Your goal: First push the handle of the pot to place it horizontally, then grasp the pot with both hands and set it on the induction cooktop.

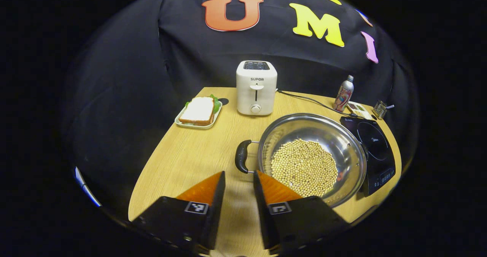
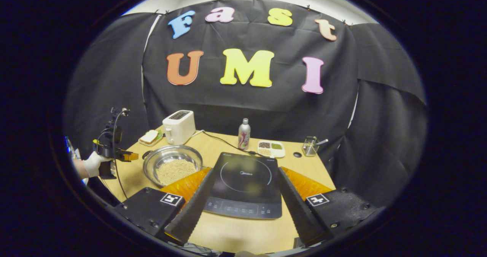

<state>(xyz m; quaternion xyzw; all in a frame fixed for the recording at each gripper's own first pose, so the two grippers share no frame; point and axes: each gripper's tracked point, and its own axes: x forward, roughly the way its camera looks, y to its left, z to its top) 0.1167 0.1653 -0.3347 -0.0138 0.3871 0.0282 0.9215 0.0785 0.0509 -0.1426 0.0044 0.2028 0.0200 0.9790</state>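
The pot (image 1: 312,156), full of pale beans, sits on the wooden table (image 1: 182,162) just left of the induction cooktop (image 2: 245,182), and the left gripper (image 1: 239,179) hovers with fingers parted, empty, right before the black handle (image 1: 242,156). Best play, I'd say: meet that handle low and nudge gently, so no beans spill. The right gripper (image 2: 243,196) hangs wide open over the cooktop, and the pot's far-side handle is hard to make out.

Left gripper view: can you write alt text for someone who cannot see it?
The open left gripper points at the black handle of a steel pot of pale beans, standing beside the induction cooktop. Behind stand a toaster, a sandwich plate and a bottle.
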